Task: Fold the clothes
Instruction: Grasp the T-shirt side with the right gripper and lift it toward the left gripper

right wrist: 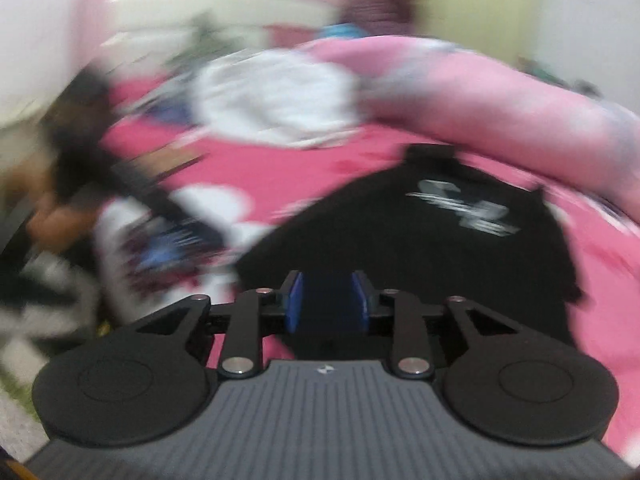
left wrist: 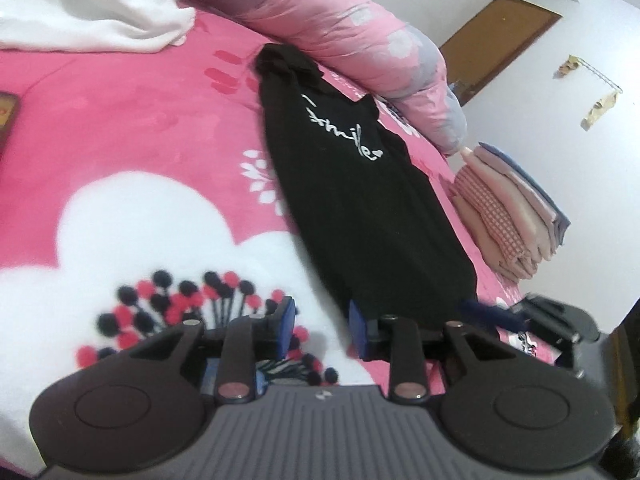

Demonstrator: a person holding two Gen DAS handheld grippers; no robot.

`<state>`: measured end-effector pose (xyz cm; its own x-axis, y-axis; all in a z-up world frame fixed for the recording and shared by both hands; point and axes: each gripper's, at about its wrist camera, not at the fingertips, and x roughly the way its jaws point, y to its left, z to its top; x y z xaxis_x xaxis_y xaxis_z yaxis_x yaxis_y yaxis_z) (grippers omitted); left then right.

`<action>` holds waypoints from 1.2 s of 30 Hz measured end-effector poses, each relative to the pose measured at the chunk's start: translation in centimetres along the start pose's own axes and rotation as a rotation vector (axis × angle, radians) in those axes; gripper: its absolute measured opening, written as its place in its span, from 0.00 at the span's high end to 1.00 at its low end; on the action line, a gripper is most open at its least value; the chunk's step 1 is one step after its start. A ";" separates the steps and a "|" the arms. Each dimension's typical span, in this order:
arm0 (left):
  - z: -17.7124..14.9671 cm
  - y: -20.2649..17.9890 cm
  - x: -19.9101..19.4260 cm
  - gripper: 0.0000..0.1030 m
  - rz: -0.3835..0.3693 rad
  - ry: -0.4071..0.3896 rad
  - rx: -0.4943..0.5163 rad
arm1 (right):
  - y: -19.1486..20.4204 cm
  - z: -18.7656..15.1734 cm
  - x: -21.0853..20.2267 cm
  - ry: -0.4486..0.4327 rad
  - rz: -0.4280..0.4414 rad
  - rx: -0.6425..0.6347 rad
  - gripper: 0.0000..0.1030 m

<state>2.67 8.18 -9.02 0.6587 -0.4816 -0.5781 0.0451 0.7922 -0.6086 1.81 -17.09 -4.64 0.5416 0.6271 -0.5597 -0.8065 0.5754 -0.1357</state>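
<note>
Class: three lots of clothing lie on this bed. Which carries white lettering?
The long black garment lying flat mid-bed. The white heap is plain and crumpled; the folded stack is pink and checked.

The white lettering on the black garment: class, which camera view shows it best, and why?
The left wrist view: the white lettering on the black garment is sharp and reads "smile". In the right wrist view the same lettering is only a motion-blurred white smear, unreadable.
</note>
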 end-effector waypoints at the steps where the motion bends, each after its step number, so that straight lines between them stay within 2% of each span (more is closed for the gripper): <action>1: -0.1 0.2 -0.2 0.71 0.001 -0.002 -0.001 | 0.7 0.2 1.0 0.013 0.016 -0.035 0.74; 5: -0.3 0.6 -0.7 0.67 0.001 -0.016 0.000 | 2.8 0.9 4.5 0.057 0.038 -0.143 0.73; 7: -0.4 0.8 -0.9 0.61 -0.001 -0.026 0.011 | 3.2 1.2 5.5 0.076 0.035 -0.160 0.73; 11: -0.6 1.0 -1.0 0.58 -0.014 -0.030 0.036 | 3.1 1.5 6.9 0.106 0.024 -0.134 0.75; 13: -0.7 1.2 -1.0 0.56 -0.024 -0.028 0.042 | 2.7 1.3 7.0 0.105 0.022 -0.094 0.82; 14: -0.8 1.2 -1.0 0.56 -0.028 -0.028 0.046 | 2.3 1.4 7.0 0.101 0.027 -0.066 0.89; 17: -0.9 1.1 -0.9 0.54 -0.039 -0.027 0.060 | 0.3 1.3 6.2 0.065 0.083 0.101 0.93; 20: -1.0 0.7 -0.8 0.53 -0.046 -0.026 0.088 | -3.7 0.8 5.4 -0.017 0.150 0.423 0.95; 24: -1.2 -0.2 -0.3 0.52 -0.050 -0.014 0.144 | -8.9 -2.2 4.5 -0.138 0.193 0.845 0.95; 27: -1.3 -1.1 0.6 0.51 -0.038 0.004 0.188 | -11.1 -4.9 5.1 -0.150 0.213 1.083 0.94; 29: -1.3 -1.6 1.0 0.51 -0.029 0.009 0.211 | -12.0 -6.4 5.6 -0.140 0.219 1.202 0.92; 32: -1.2 -2.3 1.5 0.51 -0.006 0.011 0.243 | -13.0 -8.6 6.4 -0.179 0.283 1.360 0.92; 36: -1.0 -4.0 2.6 0.51 0.053 -0.005 0.343 | -13.1 -9.1 6.5 -0.201 0.323 1.371 0.92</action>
<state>3.51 3.40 -8.64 0.6702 -0.4354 -0.6010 0.2601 0.8963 -0.3592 13.71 -25.32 -13.96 0.4988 0.8223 -0.2738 -0.0977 0.3673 0.9250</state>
